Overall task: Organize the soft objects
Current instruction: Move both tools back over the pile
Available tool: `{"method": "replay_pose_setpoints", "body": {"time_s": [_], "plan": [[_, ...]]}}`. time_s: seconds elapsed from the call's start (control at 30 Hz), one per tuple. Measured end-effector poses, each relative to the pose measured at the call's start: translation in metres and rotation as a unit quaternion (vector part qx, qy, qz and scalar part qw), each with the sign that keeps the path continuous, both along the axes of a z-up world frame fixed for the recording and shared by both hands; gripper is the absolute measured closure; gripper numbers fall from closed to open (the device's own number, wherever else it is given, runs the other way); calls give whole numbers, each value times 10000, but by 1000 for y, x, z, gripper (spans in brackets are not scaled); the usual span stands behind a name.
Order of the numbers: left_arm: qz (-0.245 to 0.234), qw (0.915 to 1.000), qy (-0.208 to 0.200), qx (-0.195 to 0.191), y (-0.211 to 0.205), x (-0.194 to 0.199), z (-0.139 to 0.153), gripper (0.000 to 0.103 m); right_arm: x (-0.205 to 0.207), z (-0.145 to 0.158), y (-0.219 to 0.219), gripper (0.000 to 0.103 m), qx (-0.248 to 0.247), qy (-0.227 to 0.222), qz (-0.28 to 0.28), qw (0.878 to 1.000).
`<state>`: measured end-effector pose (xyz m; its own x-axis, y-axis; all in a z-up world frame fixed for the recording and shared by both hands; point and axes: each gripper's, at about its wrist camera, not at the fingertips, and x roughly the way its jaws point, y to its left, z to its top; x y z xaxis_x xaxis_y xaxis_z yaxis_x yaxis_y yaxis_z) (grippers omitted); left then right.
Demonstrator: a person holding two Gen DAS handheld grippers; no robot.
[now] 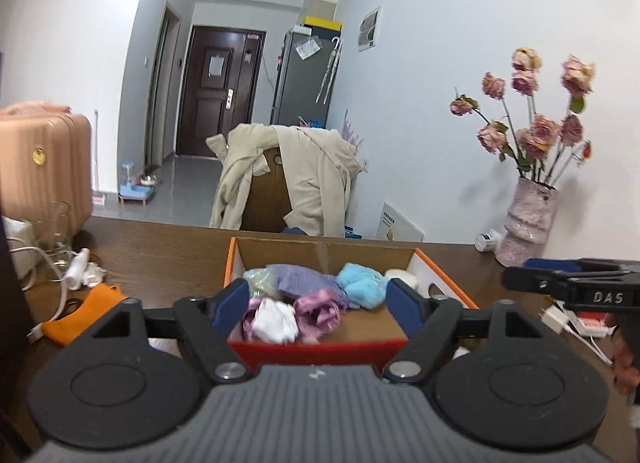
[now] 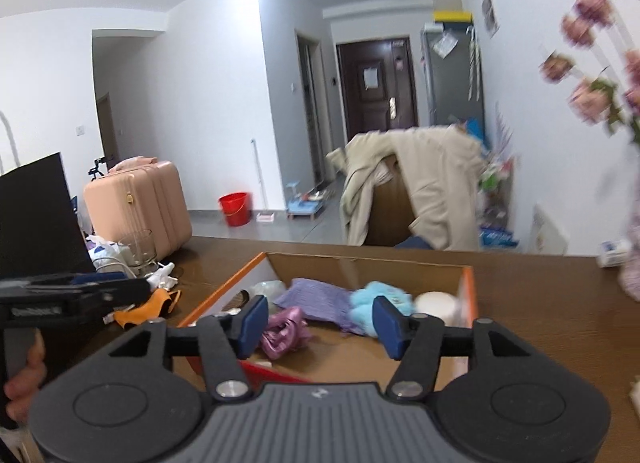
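An orange-rimmed cardboard box (image 1: 444, 275) sits on the brown table and holds several soft things: a light blue fluffy ball (image 1: 362, 285), a purple knit cloth (image 1: 304, 279), a pink satin scrunchie (image 1: 318, 309), a white crumpled cloth (image 1: 276, 321) and a white round piece (image 1: 402, 277). My left gripper (image 1: 318, 309) is open and empty, above the box's near edge. My right gripper (image 2: 318, 321) is open and empty over the same box (image 2: 466, 291); the blue ball (image 2: 378, 301), purple cloth (image 2: 320, 295) and scrunchie (image 2: 284, 333) lie beyond its fingertips. An orange cloth (image 1: 86, 317) lies on the table left of the box.
A glass (image 1: 58, 229), white cables and a charger (image 1: 78, 269) lie at the table's left. A vase of dried roses (image 1: 528, 223) and a small bottle (image 1: 488, 241) stand at the right. A chair with a beige coat (image 1: 288, 175) is behind the table.
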<state>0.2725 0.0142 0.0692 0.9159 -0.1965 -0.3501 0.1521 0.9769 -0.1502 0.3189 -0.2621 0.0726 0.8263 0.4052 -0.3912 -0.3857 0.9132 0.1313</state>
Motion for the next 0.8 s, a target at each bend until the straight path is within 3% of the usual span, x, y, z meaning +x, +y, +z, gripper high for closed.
{"method": "replay_pose_setpoints", "body": {"time_s": [0.13,0.2,0.37,0.5,0.8], "plan": [[37,9999,-5,98,-12,-47,-6,15,-53,-3,-24,31,-176,-192,-241,9994],[66,9999,40,67,-18,-66,-13,10,-79,-11,-34,30,-184,-195,-262,9993],[161,9995,266,-80,-31,-97,-38,10,-124,-40,-49,28,166,89,-362,9992],[236,9990,386,8,-35,-102,-43,10,-142,-63,-54,28,352,402,-426,9977],[200,9990,411,6,-43,-94,-44,10,-147,-68,-64,28,382,389,-635,9965]]}}
